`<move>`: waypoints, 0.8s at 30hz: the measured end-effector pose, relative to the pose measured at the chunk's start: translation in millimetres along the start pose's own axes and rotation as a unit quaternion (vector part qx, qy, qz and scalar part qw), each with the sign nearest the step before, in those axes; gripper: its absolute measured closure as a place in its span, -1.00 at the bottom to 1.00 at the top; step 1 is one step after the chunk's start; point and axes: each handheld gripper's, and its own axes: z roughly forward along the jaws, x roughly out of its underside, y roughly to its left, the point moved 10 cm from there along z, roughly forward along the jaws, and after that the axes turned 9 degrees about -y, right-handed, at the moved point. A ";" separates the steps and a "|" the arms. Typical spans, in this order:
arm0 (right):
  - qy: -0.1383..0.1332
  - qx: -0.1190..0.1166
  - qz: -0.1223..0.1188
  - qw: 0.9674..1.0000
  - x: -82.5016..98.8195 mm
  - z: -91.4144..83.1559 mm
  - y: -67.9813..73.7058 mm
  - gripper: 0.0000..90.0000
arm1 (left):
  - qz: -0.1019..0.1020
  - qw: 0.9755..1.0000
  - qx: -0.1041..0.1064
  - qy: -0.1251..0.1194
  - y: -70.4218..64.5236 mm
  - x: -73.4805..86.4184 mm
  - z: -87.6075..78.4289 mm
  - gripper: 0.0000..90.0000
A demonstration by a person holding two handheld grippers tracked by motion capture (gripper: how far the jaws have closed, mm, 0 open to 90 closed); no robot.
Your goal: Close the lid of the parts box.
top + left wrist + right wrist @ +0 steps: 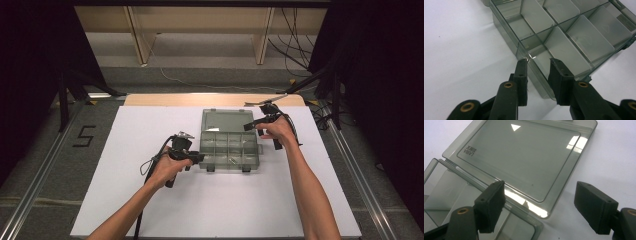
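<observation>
Clear grey box (229,145) sits mid-table on the white sheet (150,200), lid (226,120) flung open and lying flat behind the tray, away from the person. The tray is split into compartments by clear dividers; a small shiny bit lies in one of the front compartments, too small to identify.

Left gripper (196,157) is at the box's front-left corner. In the left gripper view (537,62) its jaws straddle the near wall of the box (564,47) at that corner, one jaw outside, one inside the corner compartment. Jaws are clamped on the wall, holding the box steady. Left hand (167,170) rests low on the sheet.

Right gripper (252,125) is at the right rear of the box, by the hinge line. In the right gripper view (540,195) the jaws stand wide apart over the lid's (524,157) corner and the hinge; nothing is pinched, and the pads are off the plastic. One jaw hangs over the tray edge, the other over bare sheet beside the lid. The lid shows a white triangle mark and small printed text. Right hand (277,131) is raised just off the table.
</observation>
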 end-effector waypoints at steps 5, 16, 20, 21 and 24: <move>0.002 0.001 -0.011 1.000 1.1 3.1 -2.9 -0.38 | 0.000 1.000 0.000 -0.001 0.1 0.0 0.0 0.51; 0.003 0.000 0.024 1.000 3.2 7.9 -0.7 -0.26 | 0.005 1.000 0.003 0.001 0.2 0.2 -0.4 0.51; 0.000 0.001 0.016 1.000 1.8 9.0 -1.4 -0.23 | 0.005 1.000 0.003 0.001 0.1 0.2 -0.4 0.51; 0.000 0.002 0.019 1.000 1.9 9.1 -1.2 -0.23 | 0.006 1.000 0.002 0.000 0.2 0.1 -0.2 0.51; 0.004 0.009 0.034 0.999 3.2 9.5 -1.5 -0.22 | 0.007 1.000 0.002 -0.001 0.1 0.0 -0.2 0.51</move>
